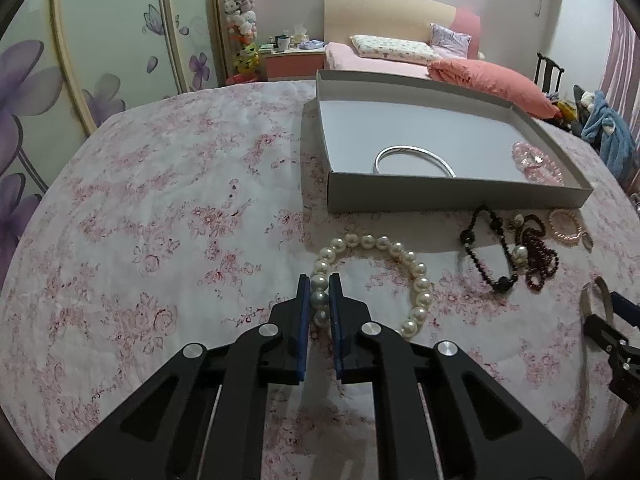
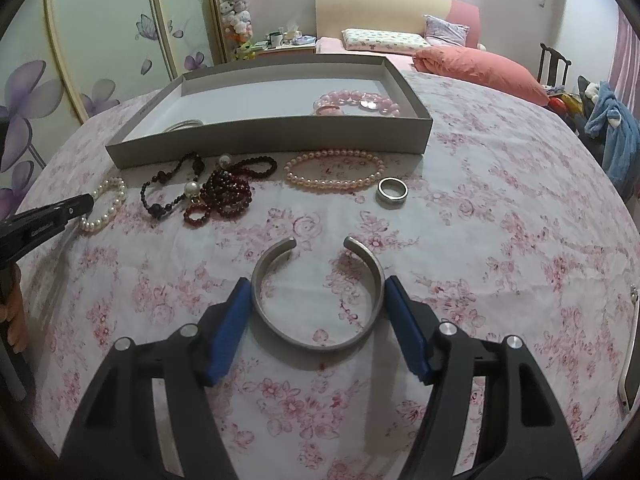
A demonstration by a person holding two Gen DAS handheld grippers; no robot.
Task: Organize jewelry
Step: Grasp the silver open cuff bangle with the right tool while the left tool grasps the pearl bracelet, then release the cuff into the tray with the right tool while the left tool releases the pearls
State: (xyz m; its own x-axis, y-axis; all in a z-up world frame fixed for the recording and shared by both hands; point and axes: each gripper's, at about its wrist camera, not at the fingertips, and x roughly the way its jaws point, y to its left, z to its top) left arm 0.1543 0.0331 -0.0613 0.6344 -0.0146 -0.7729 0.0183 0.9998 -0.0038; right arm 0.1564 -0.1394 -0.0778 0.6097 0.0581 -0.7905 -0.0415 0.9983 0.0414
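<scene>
Both claws on jewelry — box lies ahead.
The left gripper [image 1: 320, 288] pinches the pearl strand [image 1: 376, 276] on the cloth; the right gripper [image 2: 316, 292] straddles the cuff [image 2: 316, 296], jaws wide — whether touching it, unclear. The box [image 1: 452, 192] sits forward-right of the left claw.

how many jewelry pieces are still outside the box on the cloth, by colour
silver metal: 2 (open cuff, ring)
white pearl strand: 1
peach-pink pearl strand: 1
black bead strand: 1
dark red bead bundle: 1 (may be more than one strand, too tangled to tell)
total: 6
</scene>
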